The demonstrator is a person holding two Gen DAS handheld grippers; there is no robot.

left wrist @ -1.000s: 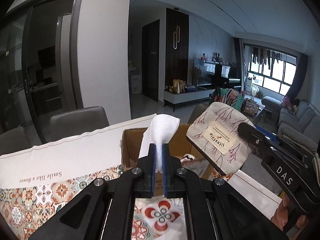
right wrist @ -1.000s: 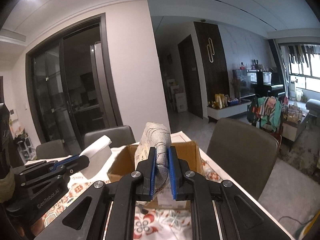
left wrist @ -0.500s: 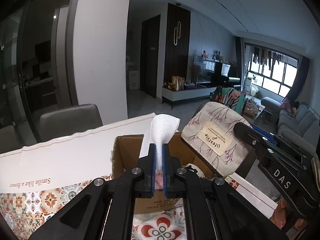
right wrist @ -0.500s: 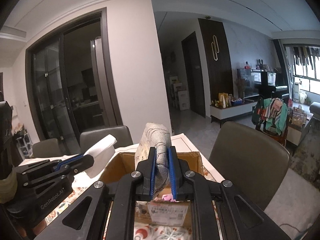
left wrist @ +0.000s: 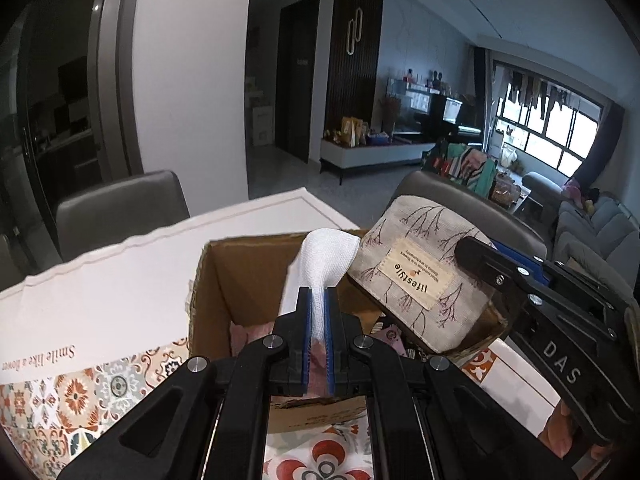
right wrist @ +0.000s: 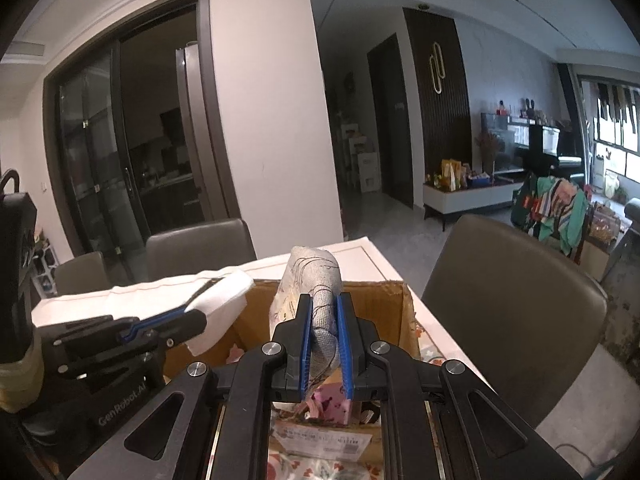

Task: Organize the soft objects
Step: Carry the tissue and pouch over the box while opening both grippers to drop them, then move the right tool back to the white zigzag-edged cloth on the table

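Behind our work lies a dim living room with a dark sliding door and grey chairs; nearer, a bench (left wrist: 120,280) under a white, floral-tiled cloth carries an open brown cardboard box (left wrist: 240,280).

Our left gripper (left wrist: 317,312) is closed on a white waffle-weave cloth (left wrist: 328,256), pinched near its lower end so the free top flops over just above the box's opening. Our right gripper (right wrist: 324,336) is clamped on a beige fabric pouch printed with dark twigs (right wrist: 316,280), held by one end above the same box; in the left view its sewn label reads "lifestyle".

We judge both pieces light and limp. The cloth will sag and drape wherever it is unsupported, so a folded edge is the best hold. The pouch looks thicker, keeps some shape, and is best taken at a seamed end. Neither seems fragile or slippery. Something pink already lies inside the box.
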